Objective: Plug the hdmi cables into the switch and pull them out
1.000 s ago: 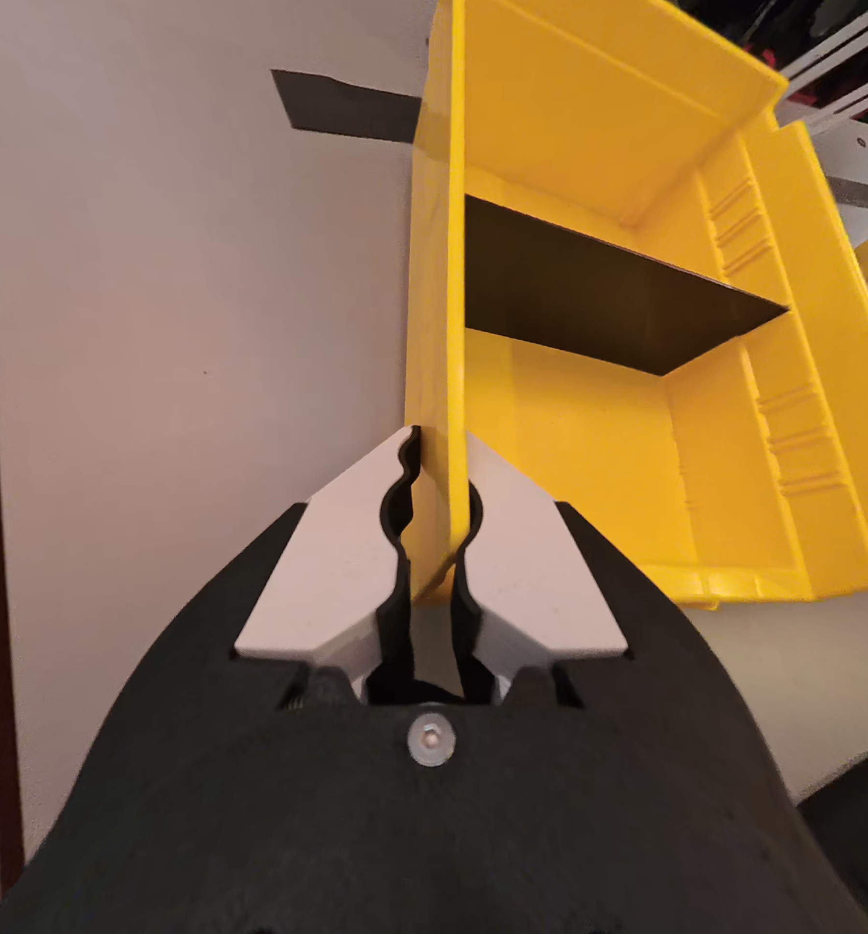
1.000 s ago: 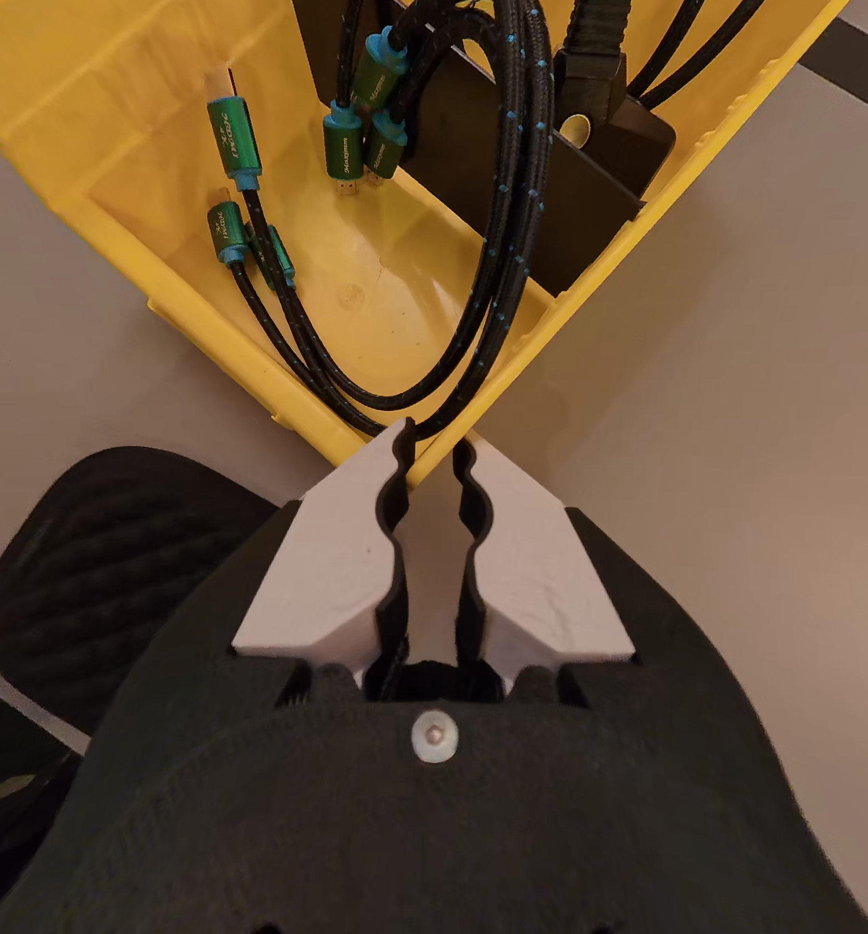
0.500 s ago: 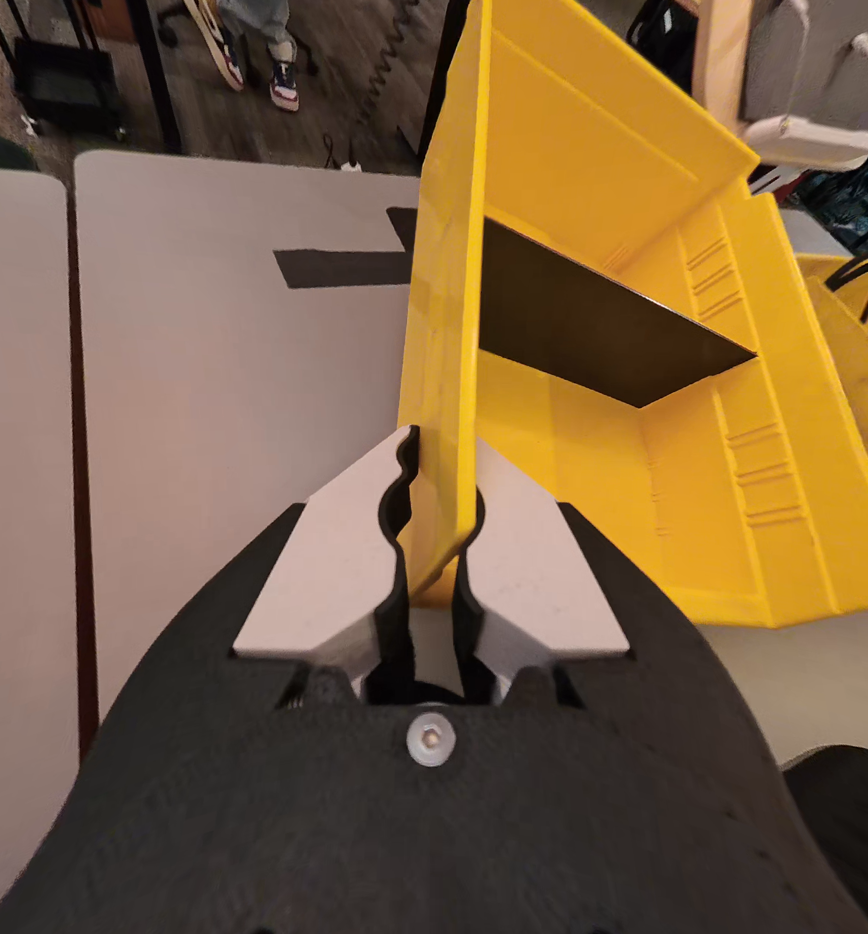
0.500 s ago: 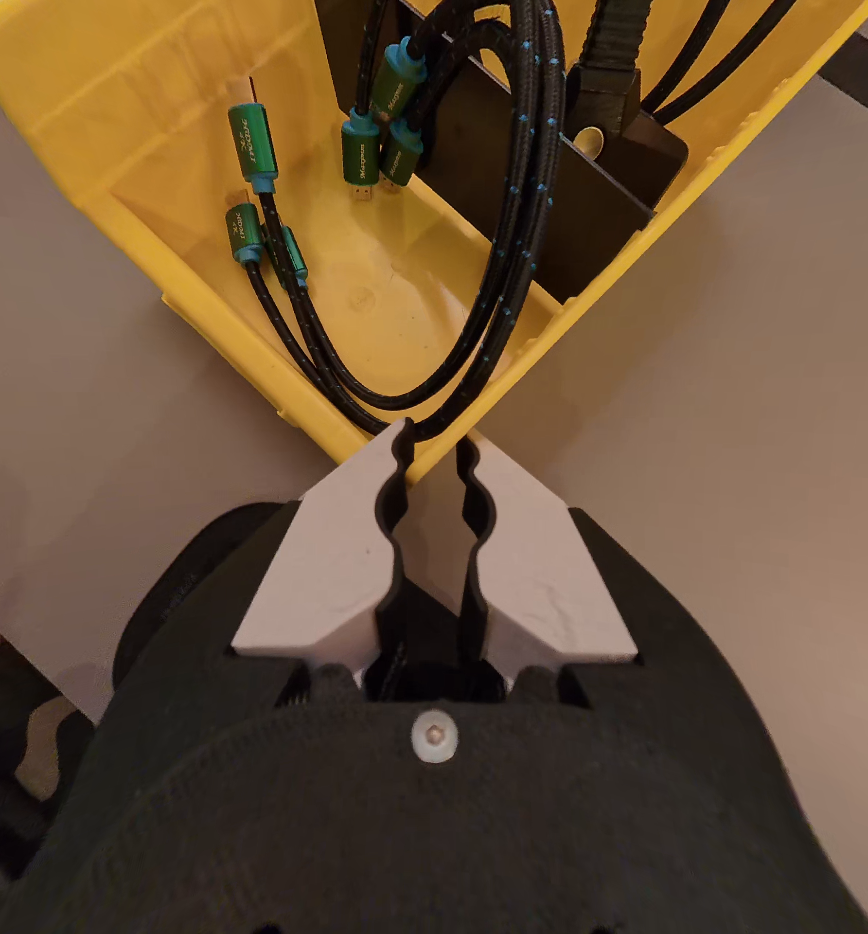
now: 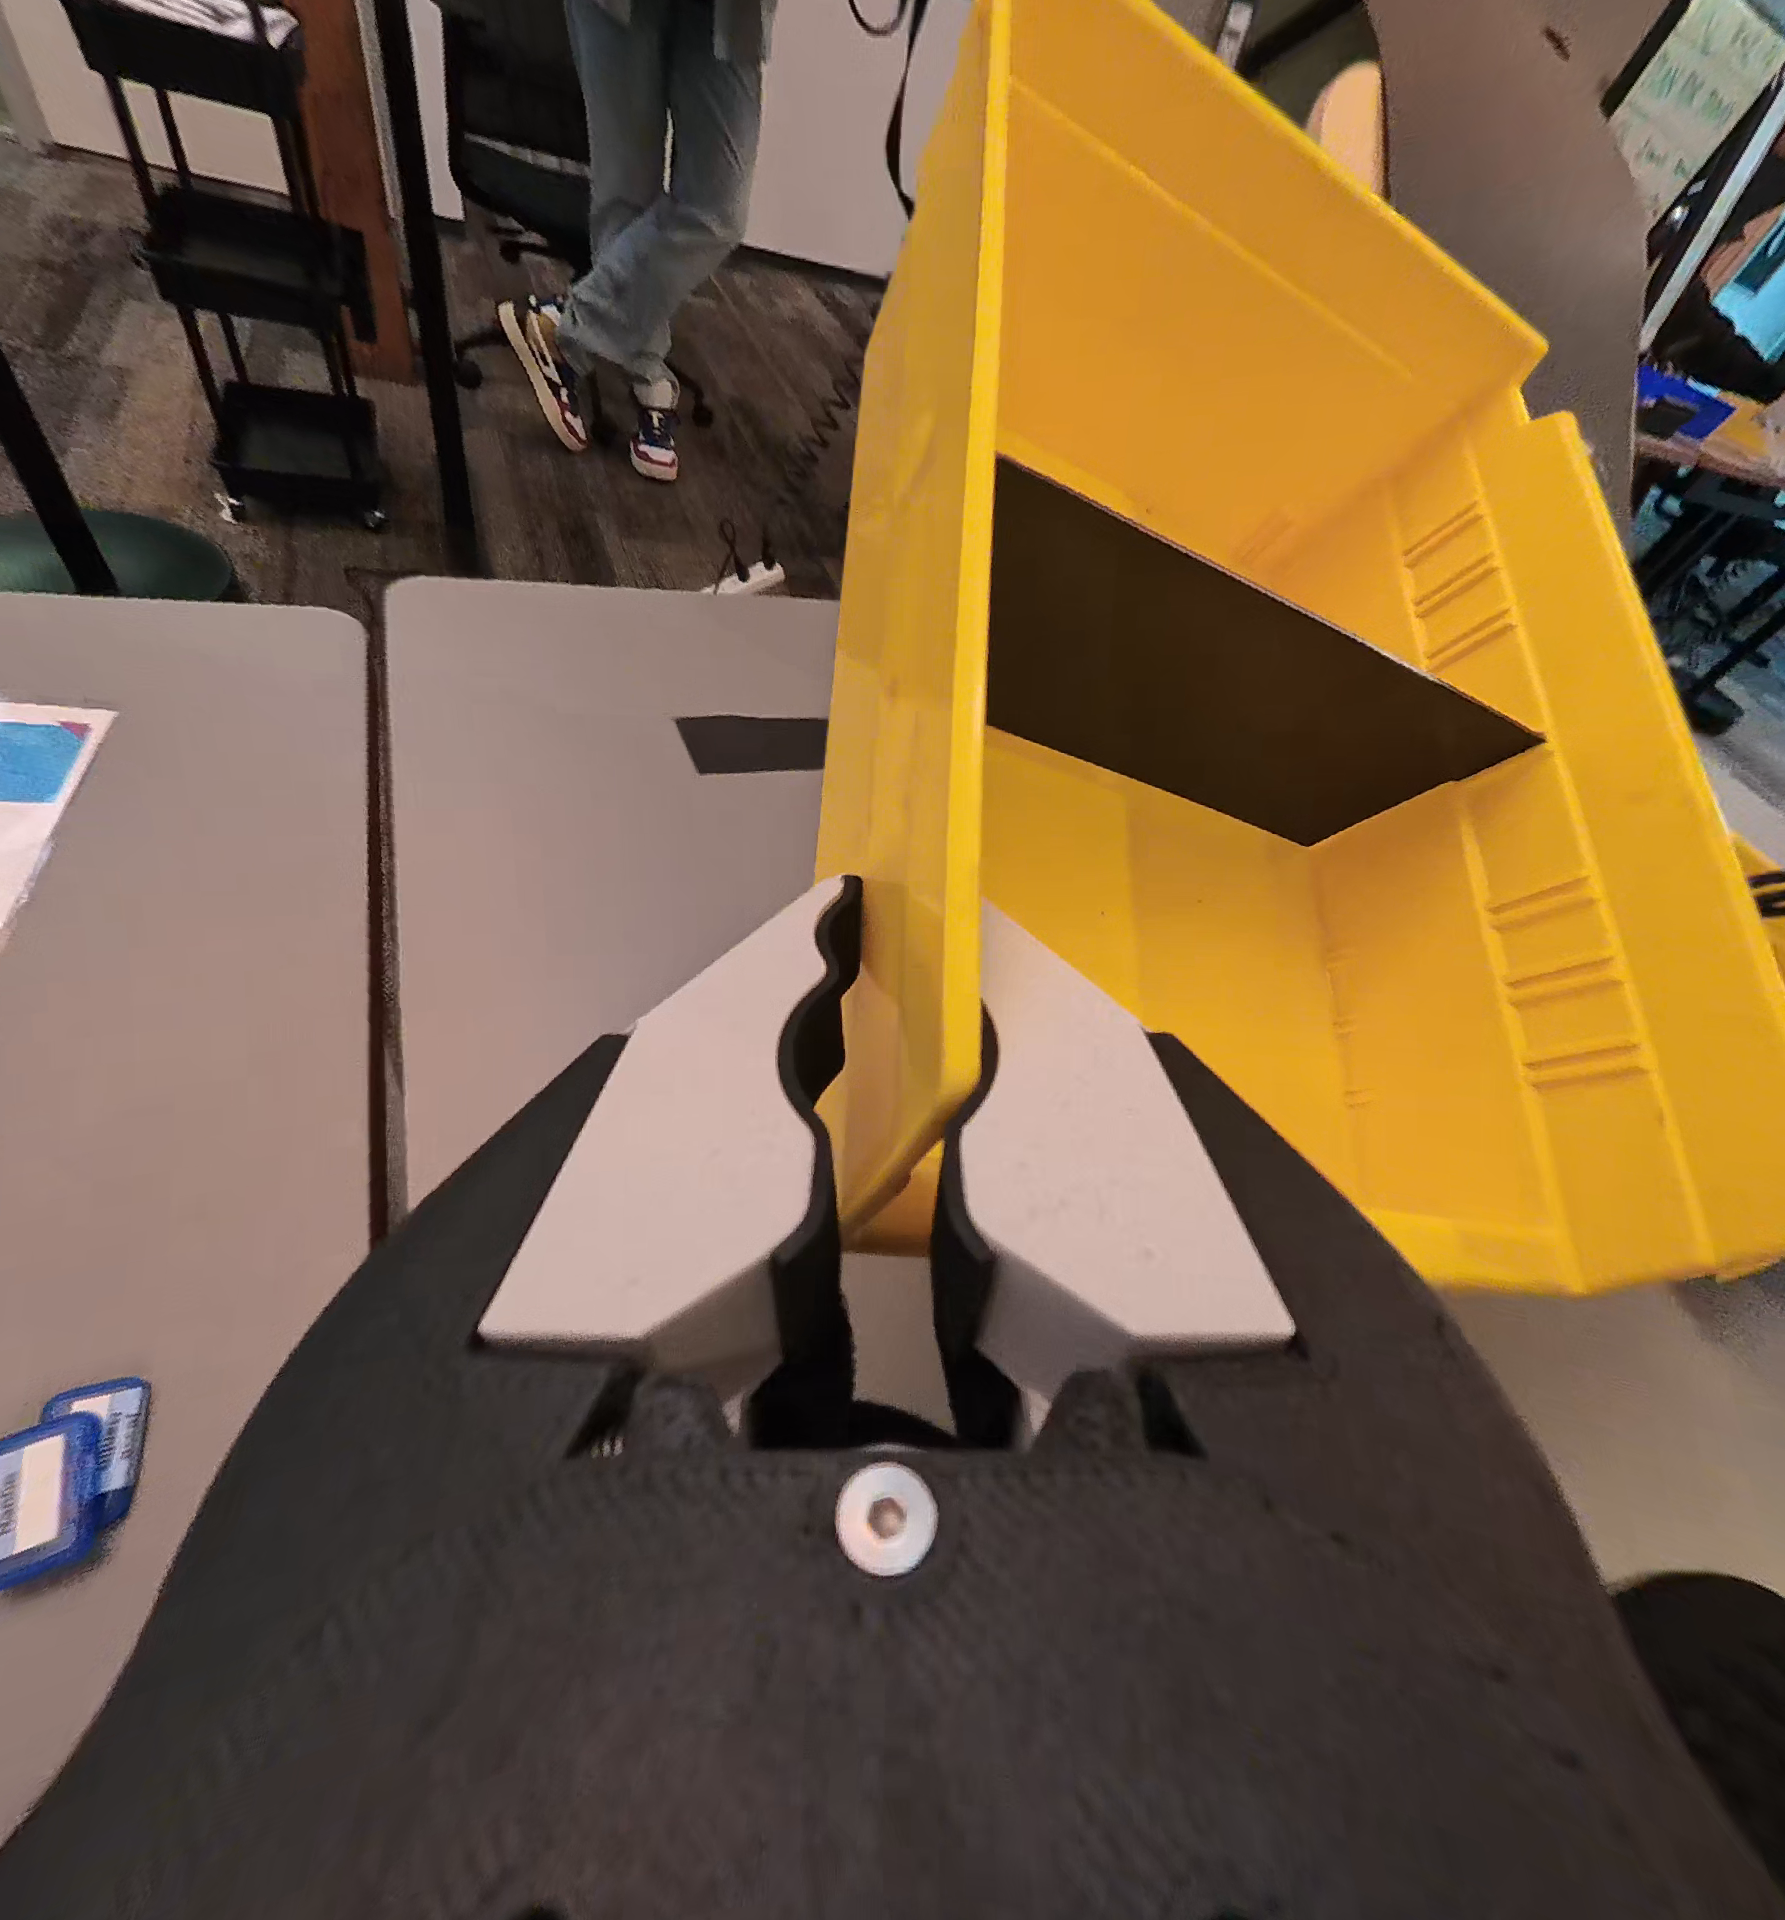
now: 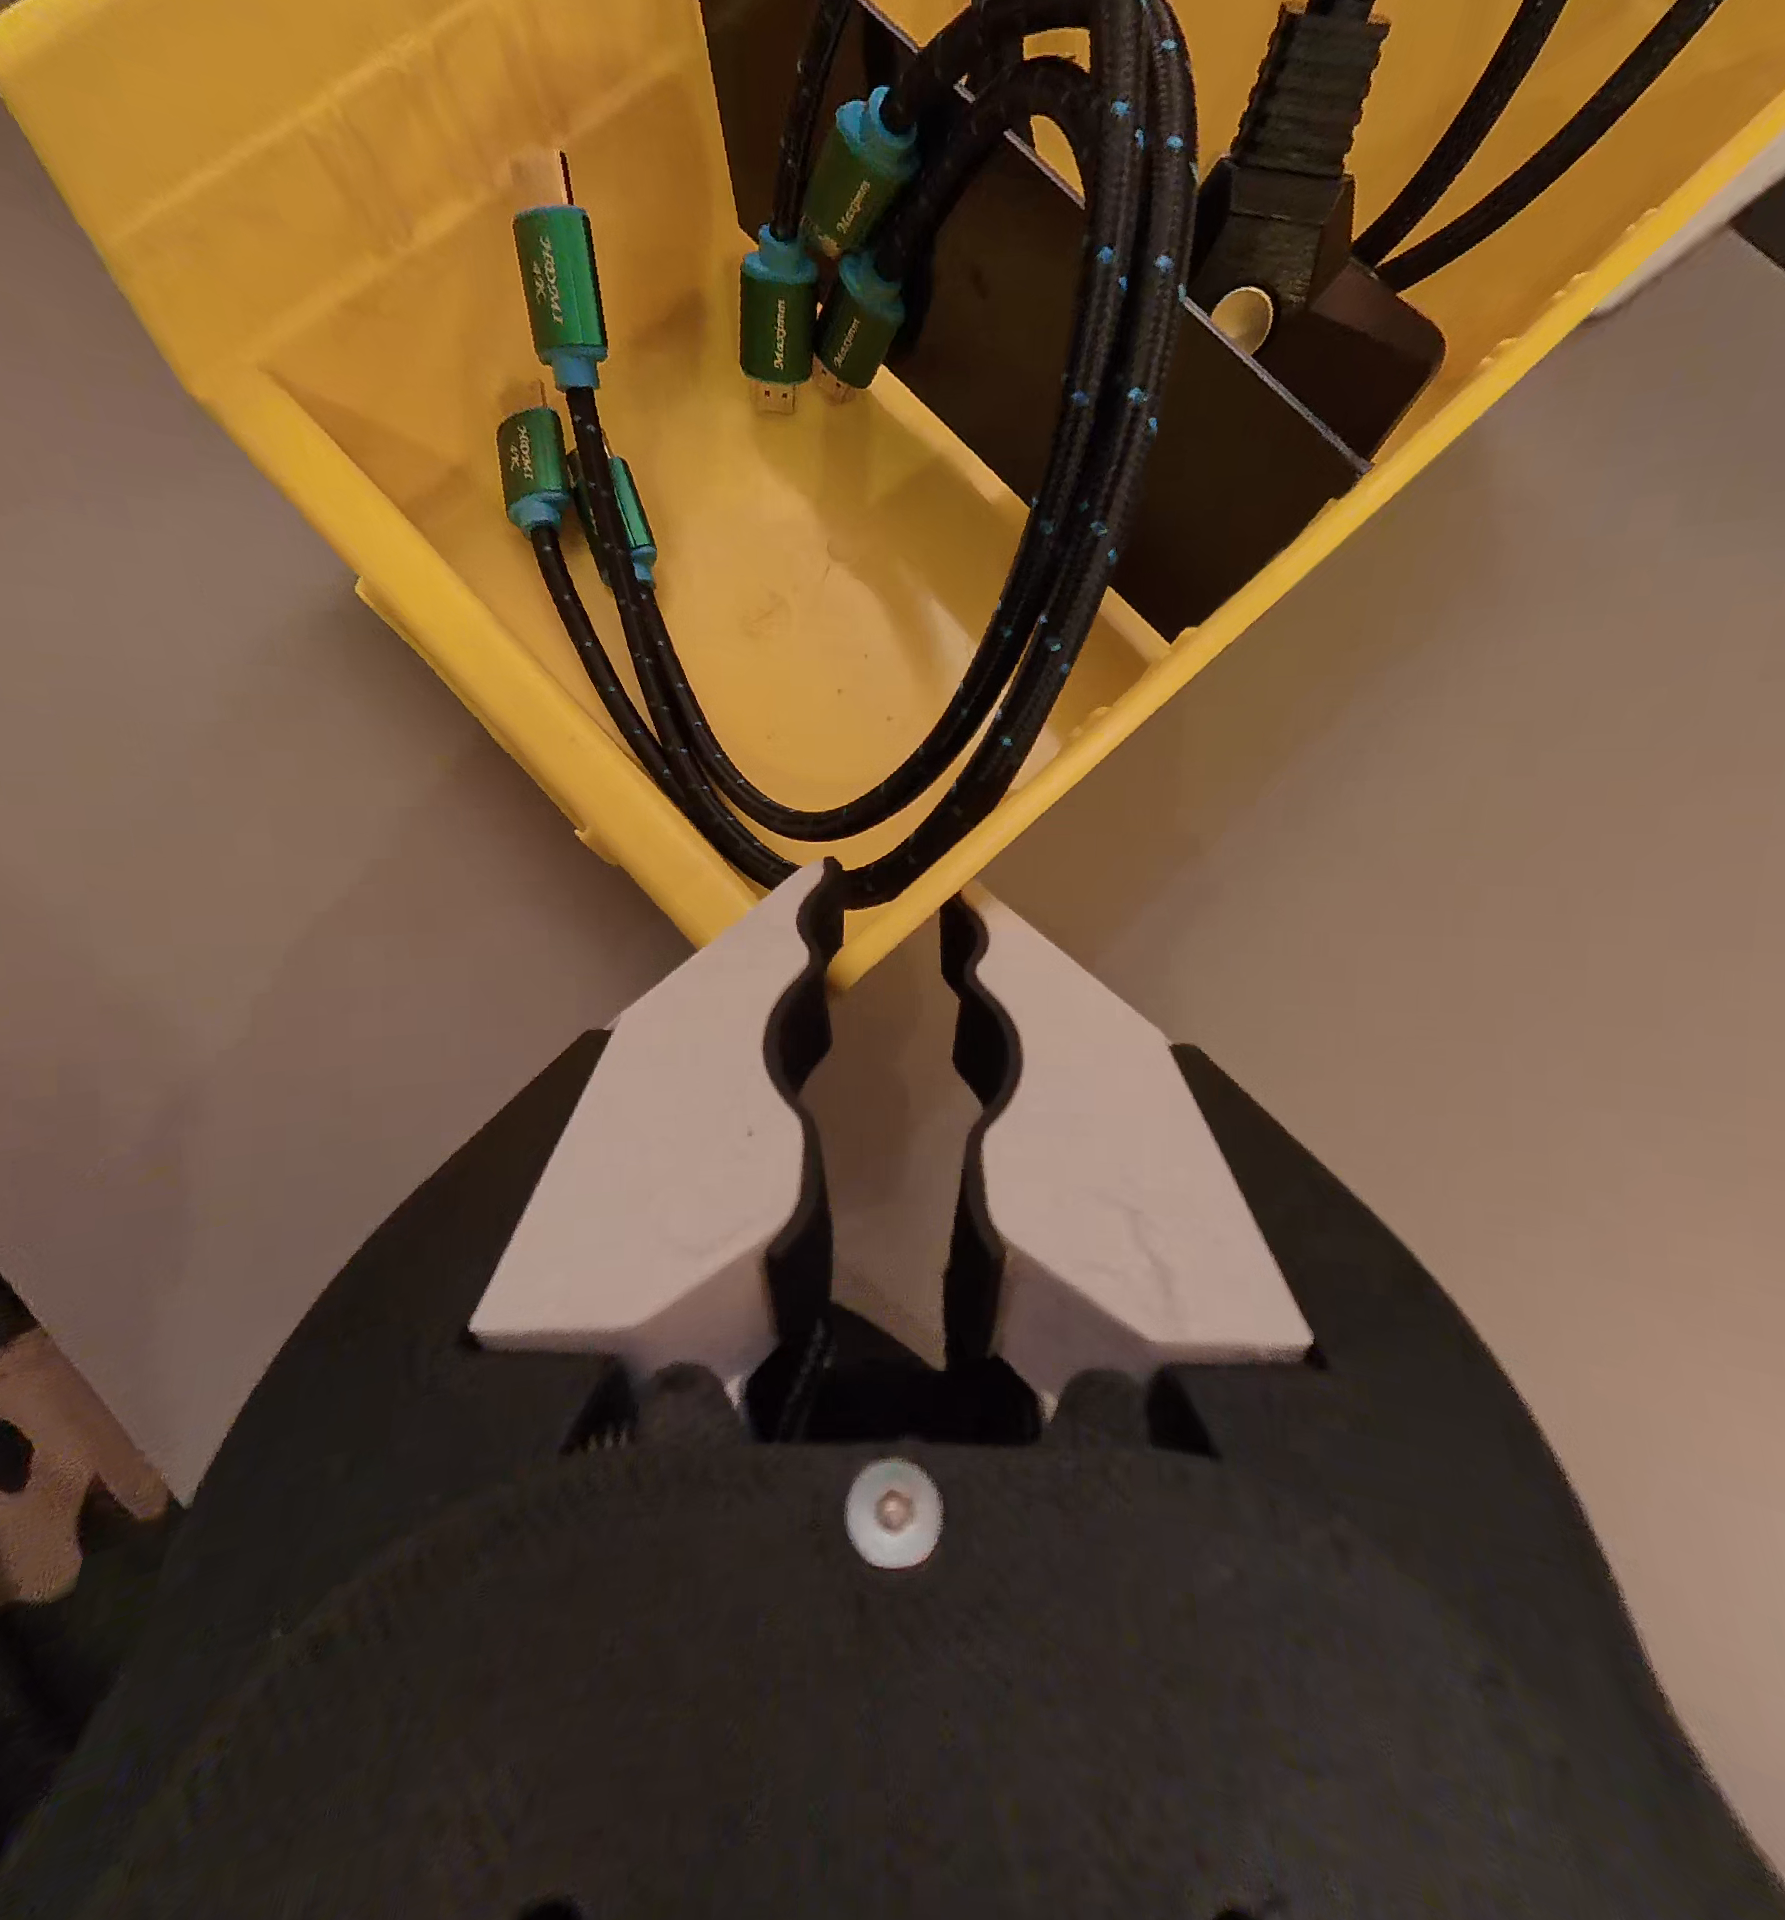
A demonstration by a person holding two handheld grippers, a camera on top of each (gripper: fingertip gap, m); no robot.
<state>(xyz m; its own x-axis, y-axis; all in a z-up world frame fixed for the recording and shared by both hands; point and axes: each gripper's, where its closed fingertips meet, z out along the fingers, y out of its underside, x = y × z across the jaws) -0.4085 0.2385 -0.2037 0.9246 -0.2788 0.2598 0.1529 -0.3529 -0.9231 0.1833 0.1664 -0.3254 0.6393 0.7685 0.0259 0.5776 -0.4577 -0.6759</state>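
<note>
HDMI cables (image 6: 1013, 644) lie looped in the near compartment of a yellow bin (image 6: 1158, 727) on the grey table (image 6: 1490, 831). Nearest the lens, the right gripper (image 6: 893, 904) has its jaws parted around the bin's corner rim; whether they press it cannot be told. The braided cords look limp and light, likely to sag and drag their neighbours. The green plugs (image 6: 561, 281) are rigid, so a plug shell is judged the place to hold (the cord would twist). Each plug's long axis follows its cord: those at left point their tips away from the lens, those by the black divider (image 6: 1231, 457) point toward it. Beyond the divider sits a dark flat device (image 6: 1376, 343), probably the switch. The left gripper (image 5: 903, 1049) is clenched on the wall of an empty bin (image 5: 1231, 343), held tilted.
</note>
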